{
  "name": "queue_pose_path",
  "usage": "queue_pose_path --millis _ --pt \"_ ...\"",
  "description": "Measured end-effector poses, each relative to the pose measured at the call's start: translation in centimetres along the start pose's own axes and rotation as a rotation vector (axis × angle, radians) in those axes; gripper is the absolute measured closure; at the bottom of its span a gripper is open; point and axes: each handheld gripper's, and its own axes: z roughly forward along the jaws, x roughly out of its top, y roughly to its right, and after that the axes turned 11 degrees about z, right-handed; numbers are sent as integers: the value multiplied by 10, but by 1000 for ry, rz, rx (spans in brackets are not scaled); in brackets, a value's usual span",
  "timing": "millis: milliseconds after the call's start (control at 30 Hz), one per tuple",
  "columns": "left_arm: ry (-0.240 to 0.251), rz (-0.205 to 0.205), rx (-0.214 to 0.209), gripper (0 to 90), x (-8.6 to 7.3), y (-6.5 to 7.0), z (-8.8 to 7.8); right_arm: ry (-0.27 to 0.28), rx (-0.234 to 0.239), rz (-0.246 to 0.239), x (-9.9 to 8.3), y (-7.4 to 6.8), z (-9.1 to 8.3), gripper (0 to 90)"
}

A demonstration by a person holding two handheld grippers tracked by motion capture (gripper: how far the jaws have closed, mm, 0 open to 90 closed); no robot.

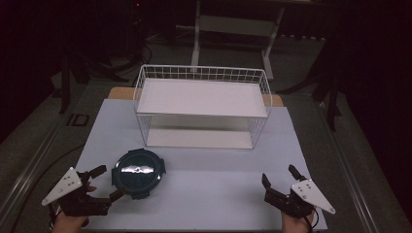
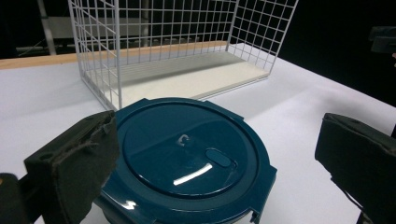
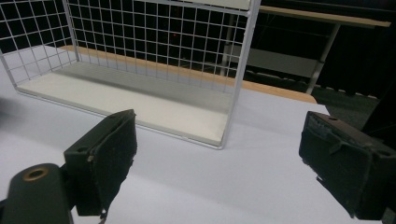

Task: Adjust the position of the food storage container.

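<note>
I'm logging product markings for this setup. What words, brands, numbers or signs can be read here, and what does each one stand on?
No text can be read.
Container lid: a small raised mark near its middle, too small and blurred to read.
Wire rack: no lettering seen.
Left gripper and right gripper: no lettering seen on the grey plates or black jaws.
</note>
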Motion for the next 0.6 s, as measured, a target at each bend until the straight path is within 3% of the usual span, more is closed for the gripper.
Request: queue_pose_path --millis 367,467,567,600 --pt "8 6 -2 1 1 -1 1 0 -1 -3 0 0 -1 113" --pt "35 69 -7 1 9 -2 -3 -3 2 1 1 -1 -1 113" --pt "-11 111 -10 19 15 -7 -6 1 9 3 1 -3 -2 113" --pt "-30 107 -20 19 18 -9 -7 2 12 3 1 -4 -2 113"
